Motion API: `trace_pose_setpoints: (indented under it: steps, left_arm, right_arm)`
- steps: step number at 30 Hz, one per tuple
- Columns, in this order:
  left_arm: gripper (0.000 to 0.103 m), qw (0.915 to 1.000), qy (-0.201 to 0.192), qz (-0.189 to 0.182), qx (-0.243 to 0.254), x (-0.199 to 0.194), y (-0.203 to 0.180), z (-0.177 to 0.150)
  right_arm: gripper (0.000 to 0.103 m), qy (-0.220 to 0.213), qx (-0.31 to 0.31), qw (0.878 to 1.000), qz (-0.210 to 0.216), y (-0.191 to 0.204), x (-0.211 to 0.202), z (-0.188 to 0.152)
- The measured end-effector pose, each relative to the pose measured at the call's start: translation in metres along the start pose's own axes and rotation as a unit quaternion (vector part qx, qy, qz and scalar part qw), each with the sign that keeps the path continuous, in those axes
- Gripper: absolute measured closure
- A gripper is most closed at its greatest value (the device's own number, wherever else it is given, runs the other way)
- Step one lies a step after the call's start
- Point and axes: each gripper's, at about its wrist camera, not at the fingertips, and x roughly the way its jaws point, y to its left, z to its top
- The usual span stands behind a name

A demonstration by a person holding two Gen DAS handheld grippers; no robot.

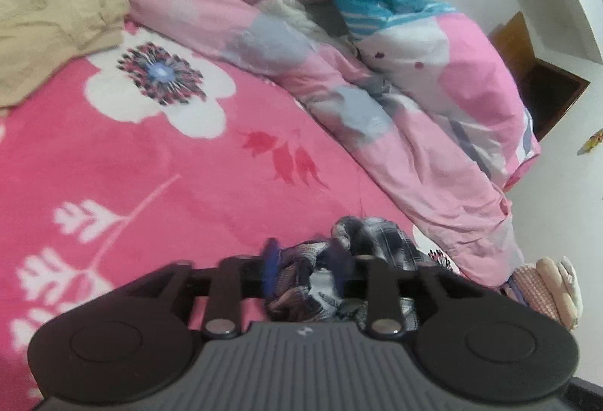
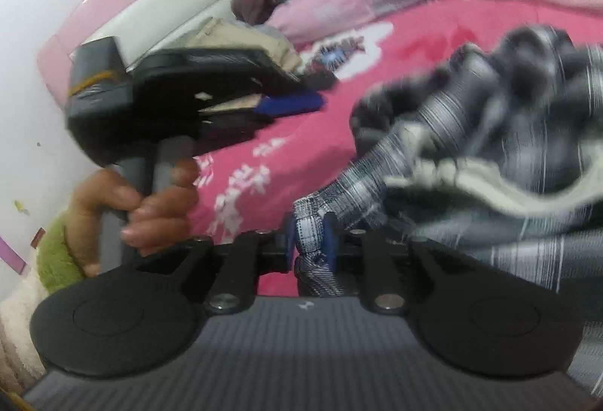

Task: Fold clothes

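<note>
grey plaid garment (image 2: 490, 132), pink floral blanket (image 1: 113, 166)

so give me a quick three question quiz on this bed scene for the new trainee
1. True or false: the right claw is shut on the checked garment.
2. The bed sheet is: A pink with white flowers, B plain blue, C green stripes.
3. In the right wrist view, what grips the handle below the left claw?

Key
1. True: a fold of the cloth is pinched between its blue pads.
2. A.
3. A hand, fingers wrapped round the grey handle.
</note>
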Motion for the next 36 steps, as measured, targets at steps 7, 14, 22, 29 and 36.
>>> trace_pose_setpoints:
  steps: [7, 14, 22, 29, 36]
  left_arm:
    - [0.037, 0.9981, 0.038, -0.045, 0.014, -0.032, 0.011, -0.018]
    - [0.023, 0.9896, 0.11, -0.054, 0.075, -0.016, 0.002, -0.066]
    - [0.06, 0.9887, 0.092, -0.029, 0.114, -0.007, -0.001, -0.075]
    - [0.08, 0.9843, 0.083, -0.024, 0.154, -0.009, -0.008, -0.083]
    - [0.078, 0.978, 0.084, -0.029, 0.189, -0.013, -0.011, -0.089]
  right_arm:
    - [0.07, -0.056, 0.022, 0.998, -0.019, -0.003, -0.065, -0.006]
    - [0.07, -0.088, 0.134, 0.986, -0.042, -0.056, -0.092, 0.04]
    - [0.052, 0.012, 0.185, 0.98, -0.074, -0.084, -0.013, 0.129]
    - [0.04, 0.142, 0.189, 0.952, -0.192, -0.105, 0.092, 0.173]
    - [0.041, 0.212, 0.187, 0.934, -0.217, -0.107, 0.134, 0.17]
